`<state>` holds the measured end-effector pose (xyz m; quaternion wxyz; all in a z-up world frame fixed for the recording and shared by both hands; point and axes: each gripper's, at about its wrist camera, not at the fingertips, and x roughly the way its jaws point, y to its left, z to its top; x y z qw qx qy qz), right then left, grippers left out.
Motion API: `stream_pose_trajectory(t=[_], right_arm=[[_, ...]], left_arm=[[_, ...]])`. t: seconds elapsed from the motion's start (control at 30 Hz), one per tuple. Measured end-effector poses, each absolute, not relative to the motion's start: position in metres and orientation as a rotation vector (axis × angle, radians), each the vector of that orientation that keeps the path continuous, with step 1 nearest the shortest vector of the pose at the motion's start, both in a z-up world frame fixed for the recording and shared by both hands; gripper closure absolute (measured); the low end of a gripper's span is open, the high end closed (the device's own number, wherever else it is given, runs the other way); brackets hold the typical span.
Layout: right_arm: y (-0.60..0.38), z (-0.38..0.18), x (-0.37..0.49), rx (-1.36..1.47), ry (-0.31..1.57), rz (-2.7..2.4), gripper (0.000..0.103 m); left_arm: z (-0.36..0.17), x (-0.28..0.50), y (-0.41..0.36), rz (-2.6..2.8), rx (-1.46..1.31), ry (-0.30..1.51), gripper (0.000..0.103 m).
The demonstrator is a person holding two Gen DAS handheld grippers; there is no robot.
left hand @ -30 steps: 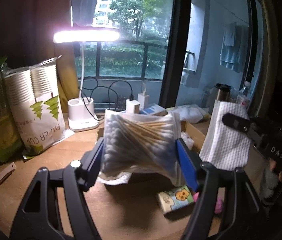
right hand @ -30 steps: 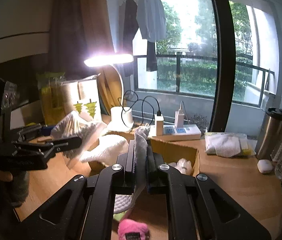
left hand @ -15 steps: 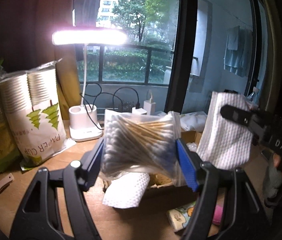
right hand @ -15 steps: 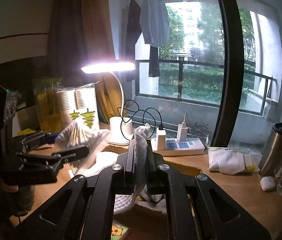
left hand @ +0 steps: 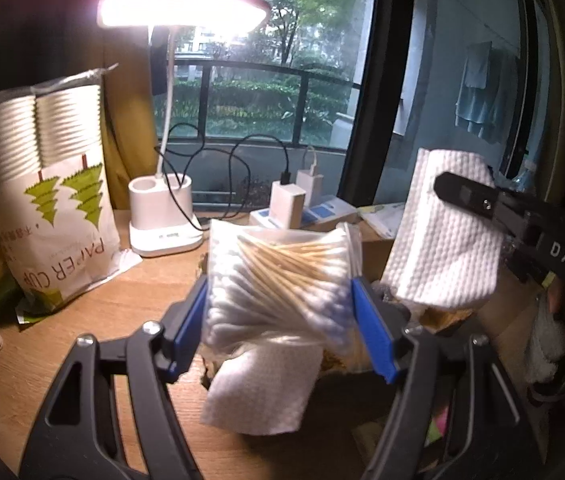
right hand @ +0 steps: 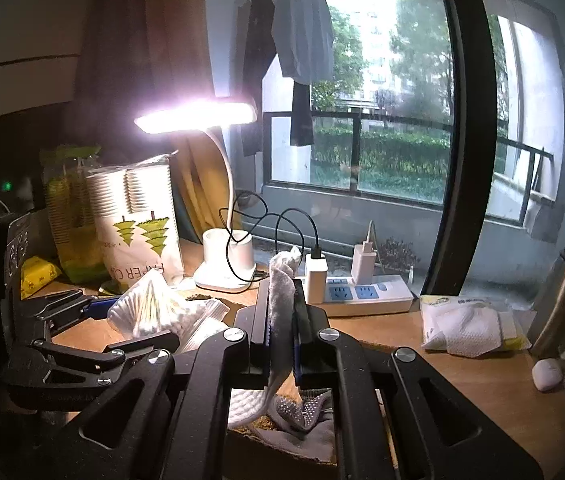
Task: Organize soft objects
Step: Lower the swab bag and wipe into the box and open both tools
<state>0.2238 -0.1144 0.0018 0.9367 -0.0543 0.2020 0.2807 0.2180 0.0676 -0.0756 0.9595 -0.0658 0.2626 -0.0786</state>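
My left gripper (left hand: 280, 312) is shut on a clear bag of cotton swabs (left hand: 278, 280) and holds it above the cardboard box (left hand: 374, 248). The bag also shows in the right wrist view (right hand: 154, 312). My right gripper (right hand: 281, 312) is shut on a folded white cloth (right hand: 280, 308), which also shows in the left wrist view (left hand: 442, 236), held over the box. Another white cloth (left hand: 258, 392) hangs over the box's near edge. Grey and white soft items (right hand: 298, 412) lie inside the box (right hand: 282, 452).
A lit desk lamp (left hand: 162, 216) stands behind the box with a power strip (right hand: 358, 296) and cables. A bag of paper cups (left hand: 50, 208) stands at the left. A pack of wipes (right hand: 470, 324), a steel bottle (right hand: 562, 300) and a white case (right hand: 546, 374) are at the right.
Both grippers have risen and moved forward with their loads. The desk and the box sit lower in both views, and the lamp is nearer.
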Motion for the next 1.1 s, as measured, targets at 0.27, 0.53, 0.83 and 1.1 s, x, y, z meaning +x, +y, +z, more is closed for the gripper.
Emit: stream_pose_trajectory(t=[0.27,0.53,0.83,1.1], right_arm=[[-0.099,-0.022,0.247,-0.091,0.481,0.586,0.094],[-0.085,-0.053,0.265,-0.084,0.565,0.586,0.094],[-0.084,-0.067,0.279,-0.065,0.647,0.566,0.093],[-0.078,-0.074,0.282,-0.097,0.695,0.559,0.058]], left_arm=[[-0.096,0.232,0.065,-0.154,-0.127,0.622,0.032],[-0.105,0.234,0.059,-0.127,-0.093,0.650,0.031],[-0.105,0.235,0.058,-0.111,-0.065,0.652,0.030],[-0.093,0.222,0.069,-0.116,-0.118,0.573,0.027]])
